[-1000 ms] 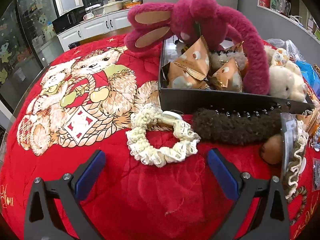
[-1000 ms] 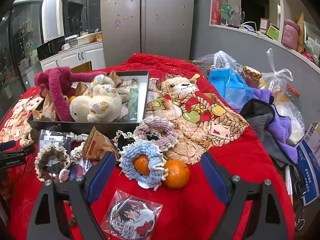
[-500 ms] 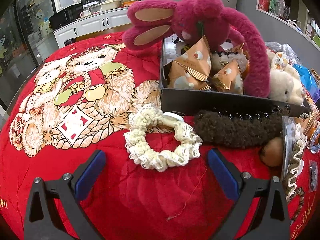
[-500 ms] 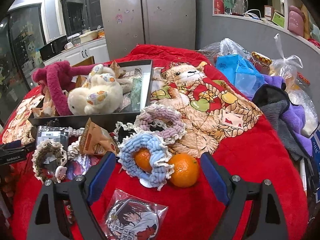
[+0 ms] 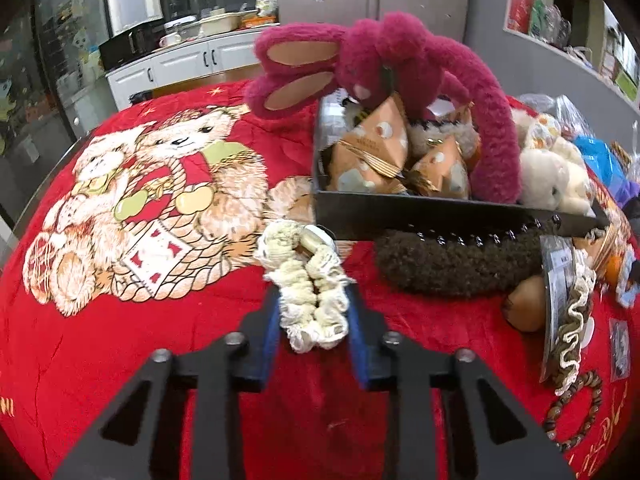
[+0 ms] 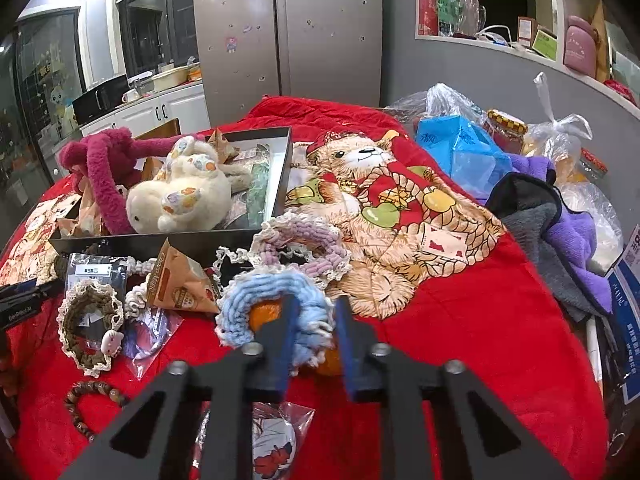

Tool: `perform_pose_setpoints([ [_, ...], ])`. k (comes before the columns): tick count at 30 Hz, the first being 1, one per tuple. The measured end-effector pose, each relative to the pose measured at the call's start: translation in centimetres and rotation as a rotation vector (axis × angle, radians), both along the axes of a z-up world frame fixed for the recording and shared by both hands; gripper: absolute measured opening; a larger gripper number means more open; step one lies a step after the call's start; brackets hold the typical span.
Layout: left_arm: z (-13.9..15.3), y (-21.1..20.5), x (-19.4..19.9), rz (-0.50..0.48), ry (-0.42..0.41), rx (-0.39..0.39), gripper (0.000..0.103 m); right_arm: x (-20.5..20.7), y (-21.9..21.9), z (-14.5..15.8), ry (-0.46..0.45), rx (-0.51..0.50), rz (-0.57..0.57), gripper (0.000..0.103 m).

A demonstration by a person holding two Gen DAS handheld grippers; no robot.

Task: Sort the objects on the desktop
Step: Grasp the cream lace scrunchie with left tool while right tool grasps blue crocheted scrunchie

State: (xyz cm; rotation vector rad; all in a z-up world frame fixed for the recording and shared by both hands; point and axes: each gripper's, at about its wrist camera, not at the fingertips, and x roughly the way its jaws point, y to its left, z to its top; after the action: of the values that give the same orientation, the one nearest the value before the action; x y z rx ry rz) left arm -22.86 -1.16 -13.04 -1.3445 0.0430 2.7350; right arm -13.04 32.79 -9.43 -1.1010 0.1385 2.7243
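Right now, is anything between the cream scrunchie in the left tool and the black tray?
Nothing visible blocks it. The left tool is shut on the cream scrunchie, and the black tray sits just beyond it. The tray's near corner is already crowded with orange packets and a pink plush.

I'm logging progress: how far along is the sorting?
Partly done. The tray already holds the plush toys and snack packets. In hand: left gripper pinches the cream scrunchie; right gripper pinches the blue scrunchie. Left: purple scrunchie, bead bracelet, oranges.
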Motion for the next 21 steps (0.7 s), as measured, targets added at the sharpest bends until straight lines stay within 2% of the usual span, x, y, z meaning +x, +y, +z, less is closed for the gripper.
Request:
perform_pose_setpoints([
  [3,0.2,-0.7,0.2,0.011,0.0,0.029,0.025,0.1,-0.2,0.1,0.008,-0.013,0.02,0.013],
  [21,2.6,-0.8,3.3,0.024,0.063,0.047,0.023,1.5,-2.4,2.1,0.086,-0.045,0.097,0.012],
])
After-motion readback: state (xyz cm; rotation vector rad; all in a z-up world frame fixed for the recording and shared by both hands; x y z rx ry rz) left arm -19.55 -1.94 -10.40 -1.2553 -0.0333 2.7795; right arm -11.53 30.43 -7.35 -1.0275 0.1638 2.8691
